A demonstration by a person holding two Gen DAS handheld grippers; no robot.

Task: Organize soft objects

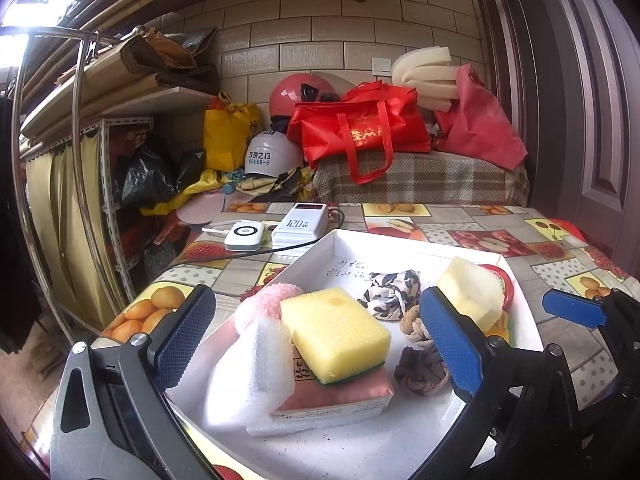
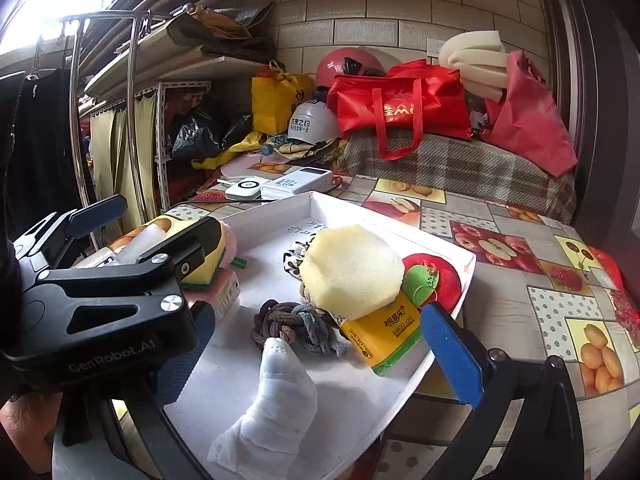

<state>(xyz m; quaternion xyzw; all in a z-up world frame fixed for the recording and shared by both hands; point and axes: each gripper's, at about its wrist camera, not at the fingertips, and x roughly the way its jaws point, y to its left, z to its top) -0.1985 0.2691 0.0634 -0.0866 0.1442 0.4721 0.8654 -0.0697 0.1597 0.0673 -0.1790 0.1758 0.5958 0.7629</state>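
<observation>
A white tray (image 1: 400, 238) on the table holds the soft things. My left gripper (image 1: 316, 300) is open, its fingers either side of a yellow sponge (image 1: 340, 332) that lies on a pink pack (image 1: 340, 396), with white foam (image 1: 252, 376) leaning beside them. No pad touches them. My right gripper (image 2: 316, 320) is open over the tray's near right part; its left finger is mostly hidden behind the left gripper (image 2: 168, 216). Between its fingers lie a knotted rope toy (image 2: 296, 328), a white cloth (image 2: 272, 400), a round pale sponge (image 2: 352, 268) and a yellow tissue pack (image 2: 380, 340).
A pink pompom (image 1: 264, 300) and a patterned scrunchie (image 1: 392, 288) lie further back in the tray. Two power banks (image 1: 300, 224) with a cable sit beyond it on the fruit-print tablecloth (image 1: 540, 248). Red bags (image 1: 360, 128), helmets and a metal rack (image 1: 80, 160) stand behind.
</observation>
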